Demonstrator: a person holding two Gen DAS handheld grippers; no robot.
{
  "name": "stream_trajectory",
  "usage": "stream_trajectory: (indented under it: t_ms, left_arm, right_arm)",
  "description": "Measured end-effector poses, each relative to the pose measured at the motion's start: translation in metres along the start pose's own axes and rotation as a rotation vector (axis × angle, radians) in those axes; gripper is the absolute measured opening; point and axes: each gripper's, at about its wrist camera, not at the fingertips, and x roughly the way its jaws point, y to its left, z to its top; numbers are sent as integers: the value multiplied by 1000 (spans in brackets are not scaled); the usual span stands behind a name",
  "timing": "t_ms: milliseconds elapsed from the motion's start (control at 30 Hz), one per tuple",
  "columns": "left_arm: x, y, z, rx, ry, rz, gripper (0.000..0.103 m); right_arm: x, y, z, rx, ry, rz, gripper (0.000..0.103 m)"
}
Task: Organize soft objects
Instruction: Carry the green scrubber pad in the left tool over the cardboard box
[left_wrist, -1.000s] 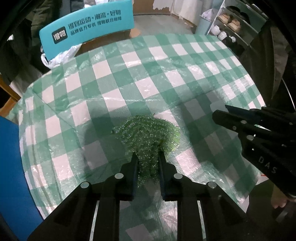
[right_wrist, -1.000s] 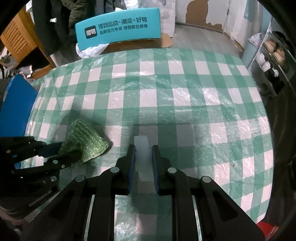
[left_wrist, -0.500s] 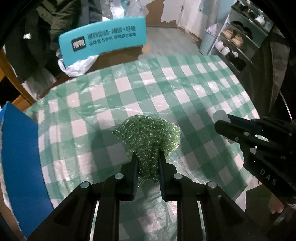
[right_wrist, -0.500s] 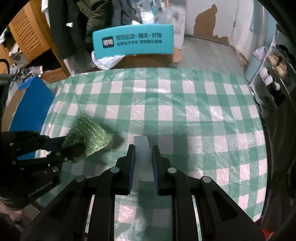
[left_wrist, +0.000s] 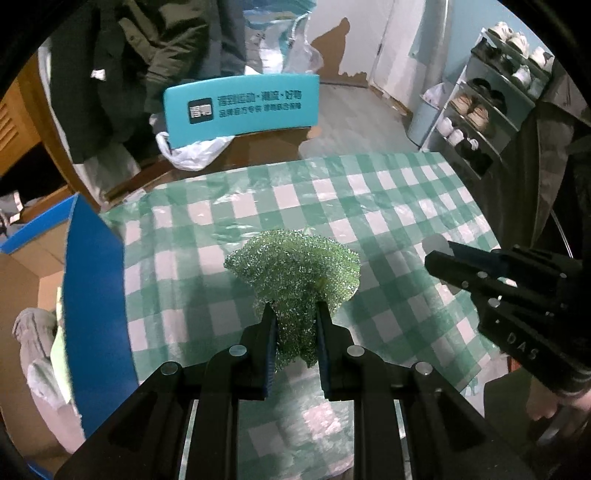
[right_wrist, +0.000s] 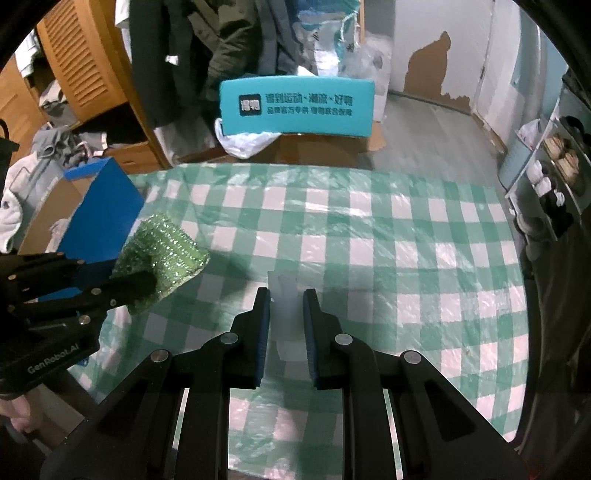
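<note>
Left gripper clamped on green scouring pad, nearer blue box, box off its left; right gripper pinching translucent white piece.

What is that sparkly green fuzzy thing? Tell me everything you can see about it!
The green scrubber looks like a soft scouring pad of glittery, loopy mesh. From one side it is a puffy clump, from the other a flatter knitted rectangle. The left gripper pinches its lower part between its jaws, so the rest fans out above them. It hangs in the air over the green-and-white checked tablecloth, near the blue box. Only the jaws touch it.
</note>
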Motion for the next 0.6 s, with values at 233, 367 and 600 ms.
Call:
stream_trajectory:
  t_ms: [233, 367, 600]
  left_arm:
    - [-19, 18, -7, -16, -28, 25, 19]
    - [-31, 24, -7, -26, -48, 17, 19]
    - [-55, 38, -8, -35, -92, 36, 19]
  right_arm:
    - [-10, 19, 7, -28, -20, 25, 16]
    - [-16, 32, 13, -50, -36, 39, 16]
    - [-19, 53, 24, -83, -45, 51, 16]
